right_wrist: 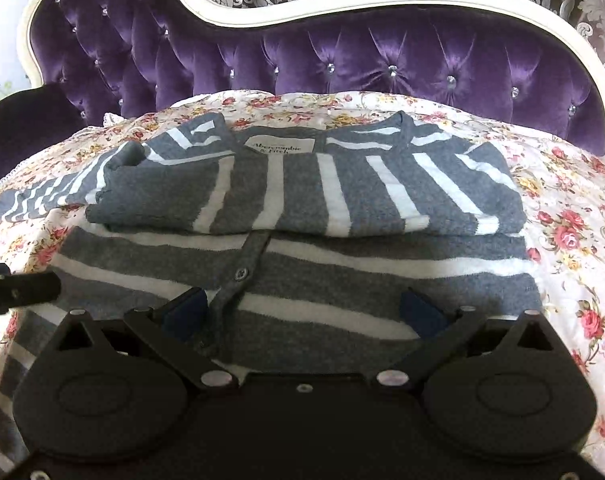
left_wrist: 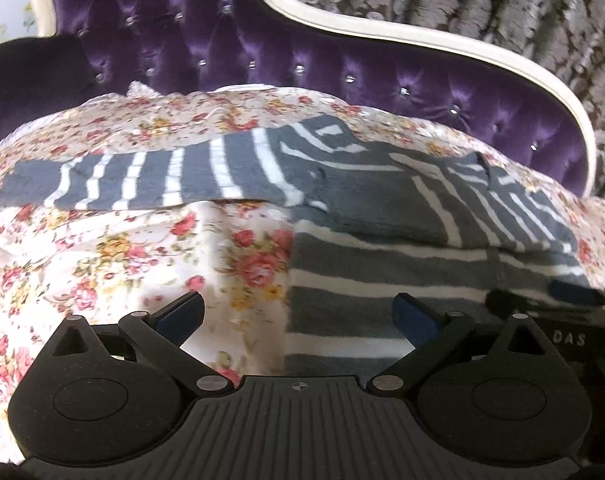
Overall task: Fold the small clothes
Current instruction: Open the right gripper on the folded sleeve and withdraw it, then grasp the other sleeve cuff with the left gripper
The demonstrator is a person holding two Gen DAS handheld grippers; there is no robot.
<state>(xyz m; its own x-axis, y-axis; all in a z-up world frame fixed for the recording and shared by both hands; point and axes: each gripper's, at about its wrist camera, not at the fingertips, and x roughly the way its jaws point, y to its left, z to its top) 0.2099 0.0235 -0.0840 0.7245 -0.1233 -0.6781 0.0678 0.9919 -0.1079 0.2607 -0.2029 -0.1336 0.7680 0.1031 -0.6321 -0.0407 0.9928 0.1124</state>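
The striped cardigan (right_wrist: 302,200) lies on the floral bedspread (right_wrist: 574,216): one sleeve is folded across the chest ahead of the right gripper (right_wrist: 302,312), the other sleeve (left_wrist: 142,176) stretches out ahead of the left gripper (left_wrist: 298,314). Both sets of fingers stand wide, holding nothing. Judged next: pinch the outstretched sleeve near its cuff, then lay it flat across the chest.

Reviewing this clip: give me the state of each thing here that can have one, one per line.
Striped cardigan: lying on the floral bedspread, partly folded.
Right sleeve: folded across the chest.
Left sleeve: stretched out flat, not yet folded.
Button placket: appears buttoned shut.
Left claw: open, over the cardigan's left edge, gripping nothing.
Right claw: open, over the lower body, gripping nothing.
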